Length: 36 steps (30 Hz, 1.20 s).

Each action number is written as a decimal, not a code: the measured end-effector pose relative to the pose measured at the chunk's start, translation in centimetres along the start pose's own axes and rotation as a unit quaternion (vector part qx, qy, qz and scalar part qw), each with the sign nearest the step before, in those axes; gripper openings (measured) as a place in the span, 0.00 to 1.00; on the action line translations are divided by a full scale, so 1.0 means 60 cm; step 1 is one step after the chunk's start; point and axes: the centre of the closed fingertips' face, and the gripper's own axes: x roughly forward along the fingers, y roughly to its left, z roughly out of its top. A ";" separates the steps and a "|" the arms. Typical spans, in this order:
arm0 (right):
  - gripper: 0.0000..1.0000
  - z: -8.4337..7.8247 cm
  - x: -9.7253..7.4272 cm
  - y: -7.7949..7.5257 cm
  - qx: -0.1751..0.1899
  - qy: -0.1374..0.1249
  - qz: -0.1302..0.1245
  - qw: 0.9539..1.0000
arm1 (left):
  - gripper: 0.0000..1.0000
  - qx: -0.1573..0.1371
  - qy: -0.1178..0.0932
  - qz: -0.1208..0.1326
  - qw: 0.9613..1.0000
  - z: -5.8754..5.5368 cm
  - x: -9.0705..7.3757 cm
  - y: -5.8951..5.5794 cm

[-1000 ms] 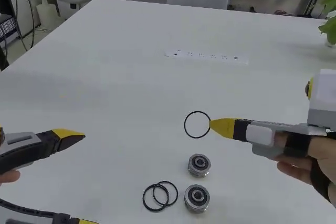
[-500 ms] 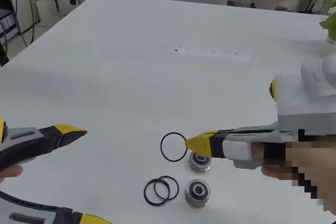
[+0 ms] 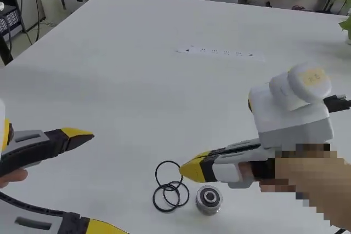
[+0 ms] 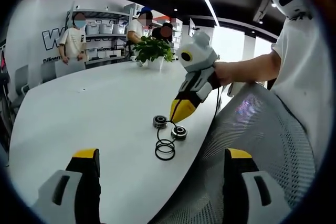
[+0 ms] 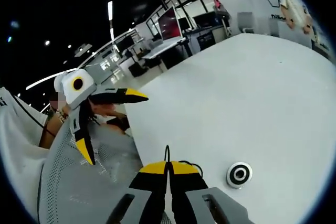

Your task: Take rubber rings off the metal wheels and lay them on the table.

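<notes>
My right gripper [image 3: 183, 169] is shut on a thin black rubber ring [image 3: 157, 173], which hangs just above two more black rings [image 3: 153, 198] lying overlapped on the white table [image 3: 164, 80]. Whether the held ring touches them I cannot tell. One metal wheel [image 3: 208, 199] lies flat just right of the rings, under the right gripper. In the left gripper view the rings [image 4: 165, 149] and two wheels [image 4: 159, 121] [image 4: 179, 132] lie beyond my wide-open, empty left gripper [image 4: 161, 167]. The right gripper view has the shut jaws [image 5: 168, 165], the ring [image 5: 167, 153] and a wheel [image 5: 239, 173].
My left gripper [image 3: 96, 179] hovers at the near left table edge. A white power strip [image 3: 219, 53] lies in the table's middle. Chairs stand beyond the far edge. A potted plant [image 4: 151, 51] sits at the far end, with people behind it.
The right gripper has carried the ring left and toward me, from beyond the wheels to just over the two lying rings. It now covers the farther wheel. The left gripper stays put.
</notes>
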 end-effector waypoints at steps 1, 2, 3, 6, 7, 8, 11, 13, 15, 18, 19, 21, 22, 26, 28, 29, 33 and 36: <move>0.00 -0.003 0.001 -0.003 0.000 0.001 -0.001 1.000 | 0.97 0.000 0.000 0.000 1.000 0.000 0.000 0.000; 0.00 -0.007 0.003 -0.005 0.003 0.003 -0.001 1.000 | 0.97 0.001 -0.001 -0.001 1.000 0.001 0.000 0.000; 0.00 -0.009 0.004 -0.007 0.006 0.004 -0.001 1.000 | 0.97 0.000 -0.002 -0.001 1.000 0.001 0.000 -0.001; 0.00 -0.018 0.007 -0.010 0.015 0.008 -0.002 1.000 | 0.97 -0.001 -0.001 -0.001 1.000 0.001 0.001 -0.001; 0.00 -0.021 0.008 -0.012 0.017 0.010 -0.003 1.000 | 0.97 -0.002 -0.001 -0.002 1.000 0.001 0.001 -0.001; 0.00 -0.023 0.008 -0.014 0.019 0.012 -0.004 1.000 | 0.97 -0.003 -0.001 -0.002 1.000 0.001 0.001 -0.001; 0.00 -0.026 0.010 -0.018 0.025 0.014 -0.006 1.000 | 0.97 -0.003 0.001 -0.003 1.000 0.000 0.002 -0.002; 0.00 -0.028 0.011 -0.019 0.027 0.014 -0.008 1.000 | 0.97 -0.003 0.002 -0.003 1.000 0.000 0.002 -0.002; 0.00 -0.032 0.013 -0.022 0.031 0.015 -0.009 0.999 | 0.97 -0.003 0.002 -0.003 1.000 0.000 0.002 -0.002; 0.00 -0.037 0.016 -0.026 0.035 0.020 -0.011 0.999 | 0.97 -0.003 0.003 -0.004 1.000 -0.001 0.002 -0.003; 0.00 -0.039 0.017 -0.026 0.035 0.022 -0.013 0.999 | 0.97 -0.003 0.003 -0.003 1.000 -0.001 0.002 -0.003; 0.00 -0.041 0.017 -0.028 0.036 0.024 -0.015 0.999 | 0.97 -0.004 0.003 -0.003 1.000 -0.001 0.002 -0.003; 0.00 -0.042 0.017 -0.029 0.039 0.024 -0.015 0.999 | 0.97 -0.003 0.003 -0.003 1.000 -0.001 0.002 -0.003; 0.00 -0.043 0.018 -0.031 0.045 0.023 -0.016 0.999 | 0.97 -0.004 0.004 -0.003 1.000 -0.002 0.002 -0.002; 0.00 -0.044 0.019 -0.032 0.046 0.024 -0.017 0.999 | 0.97 -0.004 0.004 -0.002 1.000 -0.002 0.001 -0.002; 0.00 -0.045 0.019 -0.034 0.047 0.024 -0.018 0.998 | 0.97 -0.004 0.004 -0.002 1.000 -0.002 0.001 -0.002; 0.00 -0.048 0.019 -0.038 0.050 0.025 -0.020 0.998 | 0.96 -0.004 0.005 -0.002 1.000 -0.002 0.001 -0.002; 0.00 -0.051 0.019 -0.040 0.051 0.027 -0.022 0.998 | 0.96 -0.005 0.005 -0.001 1.000 -0.003 0.001 -0.001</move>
